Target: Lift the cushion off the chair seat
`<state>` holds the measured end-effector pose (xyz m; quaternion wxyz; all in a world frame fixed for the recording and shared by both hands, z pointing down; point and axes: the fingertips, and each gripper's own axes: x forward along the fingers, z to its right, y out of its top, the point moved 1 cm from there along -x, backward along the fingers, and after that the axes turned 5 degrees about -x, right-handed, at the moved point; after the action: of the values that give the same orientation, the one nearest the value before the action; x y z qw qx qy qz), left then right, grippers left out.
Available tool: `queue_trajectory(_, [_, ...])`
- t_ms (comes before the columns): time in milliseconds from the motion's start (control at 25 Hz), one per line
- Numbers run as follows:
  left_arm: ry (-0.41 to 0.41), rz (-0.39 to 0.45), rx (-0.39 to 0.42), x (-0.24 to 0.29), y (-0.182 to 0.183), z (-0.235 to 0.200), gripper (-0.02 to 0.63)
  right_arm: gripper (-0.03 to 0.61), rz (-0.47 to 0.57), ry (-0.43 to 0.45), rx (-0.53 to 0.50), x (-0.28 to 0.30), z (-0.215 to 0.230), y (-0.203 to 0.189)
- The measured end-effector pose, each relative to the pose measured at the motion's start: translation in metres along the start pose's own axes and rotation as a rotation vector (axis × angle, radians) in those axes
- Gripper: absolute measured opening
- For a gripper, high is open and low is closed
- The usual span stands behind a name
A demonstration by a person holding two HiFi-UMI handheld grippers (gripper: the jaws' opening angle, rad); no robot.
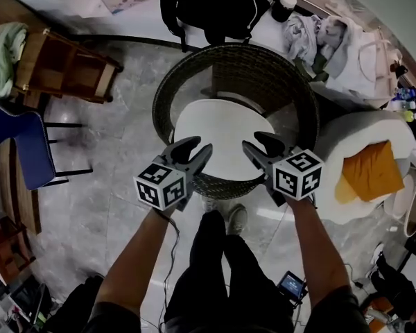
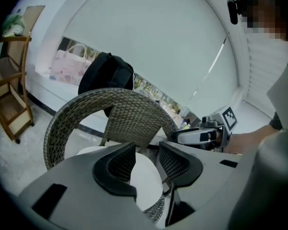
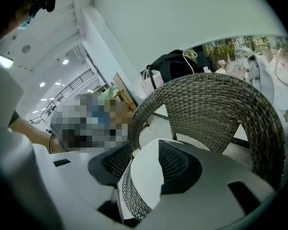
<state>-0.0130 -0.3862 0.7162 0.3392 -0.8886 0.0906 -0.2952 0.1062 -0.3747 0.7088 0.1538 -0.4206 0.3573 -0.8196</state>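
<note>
A white cushion [image 1: 222, 134] lies flat on the seat of a round wicker chair [image 1: 232, 61]. My left gripper [image 1: 196, 146] hovers over the cushion's front left edge and my right gripper [image 1: 255, 143] over its front right edge. In the left gripper view the left gripper [image 2: 146, 150] stands open, with the cushion [image 2: 144, 176] showing through the gap below the pads. The right gripper [image 3: 144, 152] is open too, with the cushion [image 3: 146, 176] and the wicker rim seen between its jaws. Neither pair of pads presses on anything. The chair back [image 2: 129, 114] rises just ahead.
To the right stands a white round pouf [image 1: 360, 127] with an orange cushion [image 1: 371, 172] on it. A wooden shelf [image 1: 62, 64] and a blue chair [image 1: 17, 141] are at the left. A black backpack [image 1: 208, 5] sits behind the chair. My feet [image 1: 236, 217] are at its front.
</note>
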Motion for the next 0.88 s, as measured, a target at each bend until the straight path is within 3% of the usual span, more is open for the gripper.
queue_trajectory(280, [0.041,-0.083,-0.063,0.017,-0.052,-0.062,0.161,0.149,-0.105,-0.025,0.028,0.040,0.043,-0.057])
queue_trajectory(600, [0.128,-0.183,-0.113,0.025,-0.098,-0.132,0.163,0.158,-0.196,-0.084,0.026,0.075,0.097,-0.094])
queue_trajectory(880, [0.214,-0.259,-0.154,0.024,-0.136,-0.173,0.187,0.213,-0.306,-0.161,-0.009,0.085,0.140,-0.127])
